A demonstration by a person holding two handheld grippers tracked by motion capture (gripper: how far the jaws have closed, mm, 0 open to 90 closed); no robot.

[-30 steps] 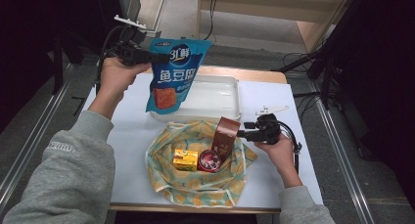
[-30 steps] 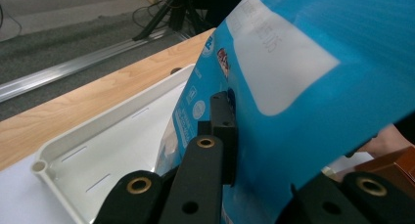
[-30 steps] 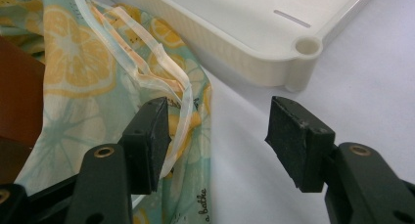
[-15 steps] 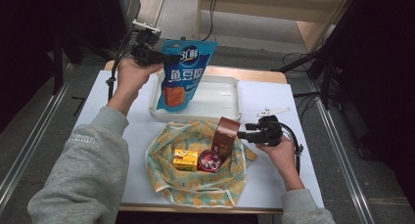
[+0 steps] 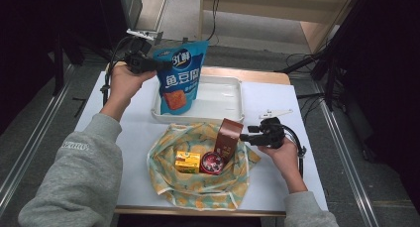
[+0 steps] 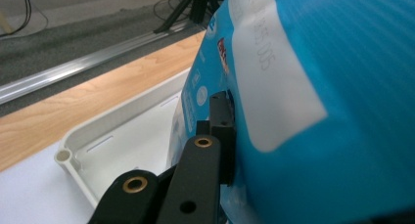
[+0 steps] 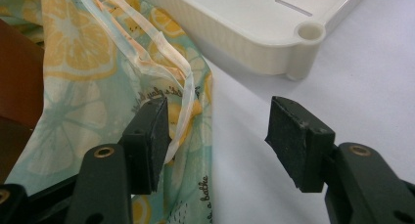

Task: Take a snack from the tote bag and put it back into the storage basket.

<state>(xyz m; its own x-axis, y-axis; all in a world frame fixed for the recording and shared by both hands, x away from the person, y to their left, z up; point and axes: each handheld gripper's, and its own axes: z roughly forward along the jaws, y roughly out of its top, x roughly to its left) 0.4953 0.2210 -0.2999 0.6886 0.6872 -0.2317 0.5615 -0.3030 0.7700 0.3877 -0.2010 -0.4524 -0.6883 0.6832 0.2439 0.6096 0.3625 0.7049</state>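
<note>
Blue, glossy plastic snack pouch (image 5: 179,76) with white lettering hangs upright in the upper middle of the high view, clamped at its top left corner by the left gripper (image 5: 148,64), whose jaws are closed tight on the film. Compared with a second ago, the pouch has come lower and a little toward the left, so its bottom edge now hangs over the left part of the white rectangular plastic tray (image 5: 233,104); this suggests the pouch is being set down into the tray. The right gripper (image 5: 247,137) has not moved: it waits with jaws half apart, holding nothing, beside the yellow lemon-print cloth bag (image 5: 198,187). The left gripper view shows the pouch's back side (image 6: 313,111) and the tray corner (image 6: 63,156) below, while the right gripper view shows the bag's edge (image 7: 73,87) lying near one pad, not pinched.
</note>
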